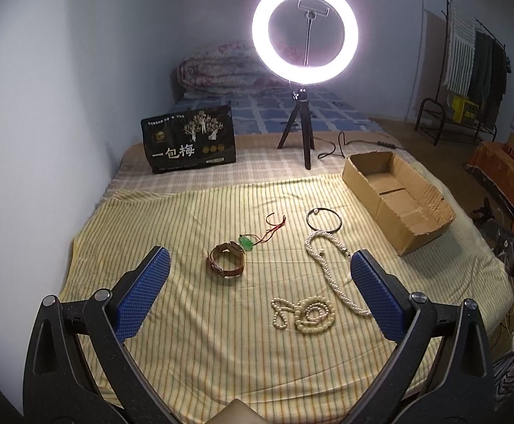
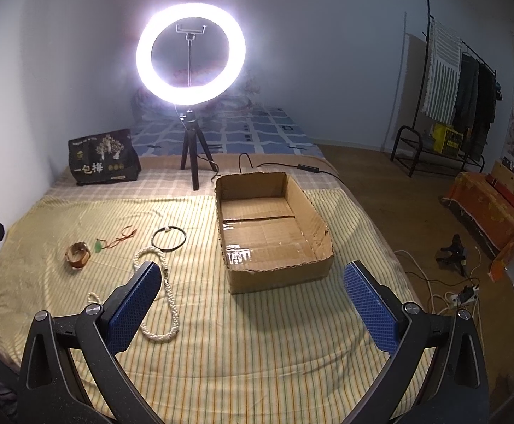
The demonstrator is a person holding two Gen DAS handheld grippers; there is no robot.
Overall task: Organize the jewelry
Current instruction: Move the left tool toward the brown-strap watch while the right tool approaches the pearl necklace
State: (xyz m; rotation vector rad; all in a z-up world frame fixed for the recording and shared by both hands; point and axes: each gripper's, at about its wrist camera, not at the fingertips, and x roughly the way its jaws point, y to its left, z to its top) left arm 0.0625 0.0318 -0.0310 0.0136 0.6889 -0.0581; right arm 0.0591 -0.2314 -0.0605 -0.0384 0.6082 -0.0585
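Observation:
On the yellow striped cloth (image 1: 186, 219) lie a brown leather watch (image 1: 226, 260), a green pendant on a red cord (image 1: 247, 242), a black hoop bangle (image 1: 323, 219), a long white pearl rope (image 1: 327, 268) and a coiled cream bead strand (image 1: 304, 314). An empty open cardboard box (image 1: 395, 194) stands to their right. My left gripper (image 1: 257, 265) is open above the jewelry, holding nothing. My right gripper (image 2: 253, 275) is open and empty before the box (image 2: 274, 229); the pearl rope (image 2: 172, 304) passes beside its left finger, with the watch (image 2: 77, 255), pendant (image 2: 98, 246) and bangle (image 2: 169, 238) farther left.
A lit ring light on a black tripod (image 1: 303, 130) stands behind the cloth, its cable (image 1: 356, 145) trailing right. A black printed bag (image 1: 190, 139) stands at the back left. A wall runs along the left. Bed edge and floor cables (image 2: 444, 282) lie right.

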